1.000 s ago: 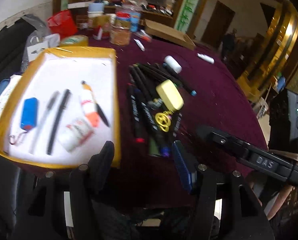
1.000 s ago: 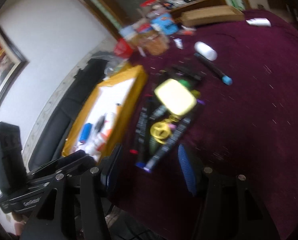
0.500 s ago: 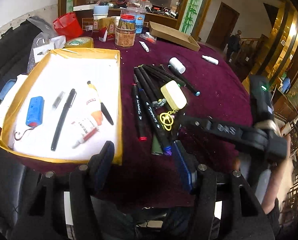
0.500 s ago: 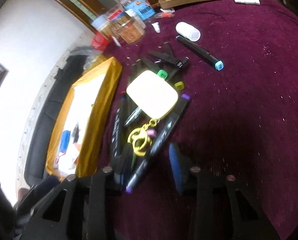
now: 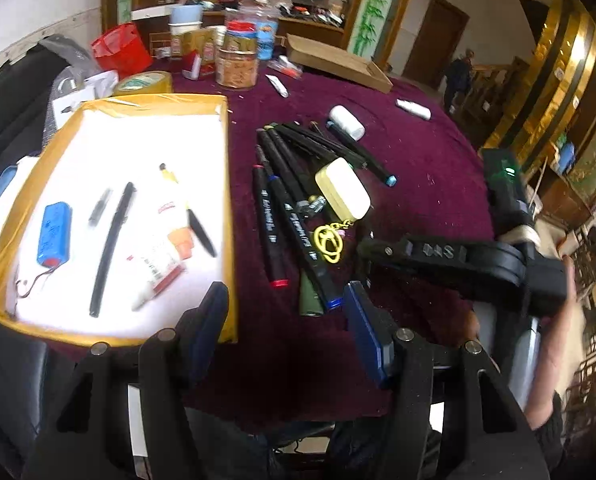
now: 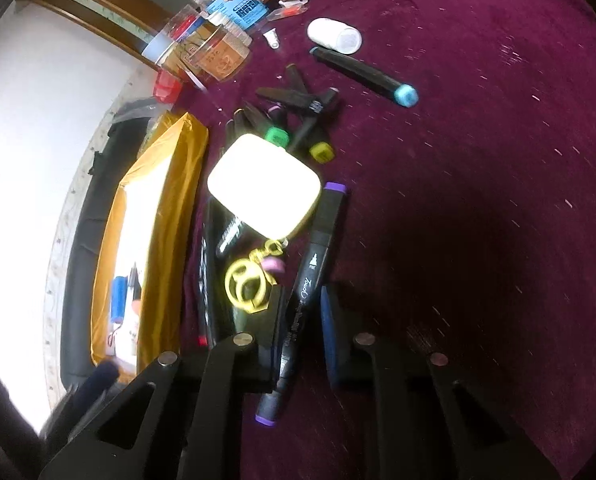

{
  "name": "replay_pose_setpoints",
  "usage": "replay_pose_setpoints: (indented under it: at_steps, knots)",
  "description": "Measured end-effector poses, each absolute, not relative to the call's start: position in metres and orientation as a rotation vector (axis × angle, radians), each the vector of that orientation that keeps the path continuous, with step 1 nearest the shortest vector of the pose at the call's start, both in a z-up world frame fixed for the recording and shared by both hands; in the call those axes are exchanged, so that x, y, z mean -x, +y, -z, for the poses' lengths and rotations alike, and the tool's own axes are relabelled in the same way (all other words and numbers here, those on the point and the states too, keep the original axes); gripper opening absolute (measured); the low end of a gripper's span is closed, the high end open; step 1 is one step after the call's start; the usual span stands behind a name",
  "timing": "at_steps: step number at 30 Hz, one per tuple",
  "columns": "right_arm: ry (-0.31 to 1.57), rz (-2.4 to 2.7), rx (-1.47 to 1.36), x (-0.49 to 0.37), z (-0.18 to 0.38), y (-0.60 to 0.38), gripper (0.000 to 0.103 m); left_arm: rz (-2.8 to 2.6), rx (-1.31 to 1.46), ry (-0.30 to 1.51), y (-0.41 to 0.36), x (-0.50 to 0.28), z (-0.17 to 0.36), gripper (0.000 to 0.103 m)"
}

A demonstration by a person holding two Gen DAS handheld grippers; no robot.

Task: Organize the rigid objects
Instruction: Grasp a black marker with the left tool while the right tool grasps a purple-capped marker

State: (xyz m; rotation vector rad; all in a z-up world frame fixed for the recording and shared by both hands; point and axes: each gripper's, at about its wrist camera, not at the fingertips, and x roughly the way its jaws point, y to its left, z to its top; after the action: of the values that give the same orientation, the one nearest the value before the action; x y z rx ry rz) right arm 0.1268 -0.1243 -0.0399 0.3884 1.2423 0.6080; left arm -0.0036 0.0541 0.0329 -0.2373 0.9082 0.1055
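A pile of black markers (image 5: pixel 293 208) lies on the purple table, with a pale yellow case (image 5: pixel 342 189) and yellow keyring (image 5: pixel 328 242) on top. The yellow-rimmed white tray (image 5: pixel 225 216) to the left holds a blue battery (image 5: pixel 53 236), pens and glue tubes. My left gripper (image 5: pixel 285 328) is open and empty near the table's front edge. My right gripper (image 6: pixel 298 336) is open low over the pile, its jaws either side of a purple-capped marker (image 6: pixel 310 280). The case (image 6: pixel 263 190) and keyring (image 6: pixel 247 280) lie just ahead of it.
A blue-tipped marker (image 6: pixel 366 76) and a white bottle (image 6: pixel 334 36) lie beyond the pile. Jars (image 5: pixel 237 62), a tape roll (image 5: pixel 143 82), a red basket (image 5: pixel 117 46) and a cardboard box (image 5: pixel 338 62) crowd the table's back. The right gripper's body (image 5: pixel 458 260) reaches in from the right.
My right gripper has moved forward and down onto the marker pile, so the purple-capped marker now lies between its jaws. My left gripper has stayed nearly still.
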Motion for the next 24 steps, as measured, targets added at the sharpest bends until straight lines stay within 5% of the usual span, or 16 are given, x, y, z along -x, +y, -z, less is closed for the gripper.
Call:
replay_pose_setpoints:
  at_steps: [3, 5, 7, 15, 20, 24]
  knots:
    - [1.214, -0.574, -0.38, -0.113, 0.036, -0.145, 0.016, -0.073, 0.215, 0.95, 0.046, -0.015, -0.029, 0.058]
    - [1.214, -0.565, -0.392, -0.109, 0.033, -0.155, 0.004, -0.067, 0.19, 0.972, 0.042, -0.031, -0.026, 0.058]
    - [1.187, -0.521, -0.352, -0.107, 0.028, -0.16, 0.004, -0.096, 0.181, 1.01, 0.04, -0.048, -0.02, 0.057]
    - [1.216, -0.611, -0.455, -0.104, 0.04, -0.165, 0.005, -0.145, 0.26, 1.142, 0.051, -0.088, 0.006, 0.023]
    - [1.196, -0.636, -0.473, -0.101, 0.038, -0.161, 0.026, -0.147, 0.287, 1.139, 0.053, -0.092, 0.013, 0.017]
    - [1.194, -0.631, -0.489, -0.102, 0.035, -0.16, 0.027, -0.151, 0.278, 1.118, 0.057, -0.087, 0.011, 0.015]
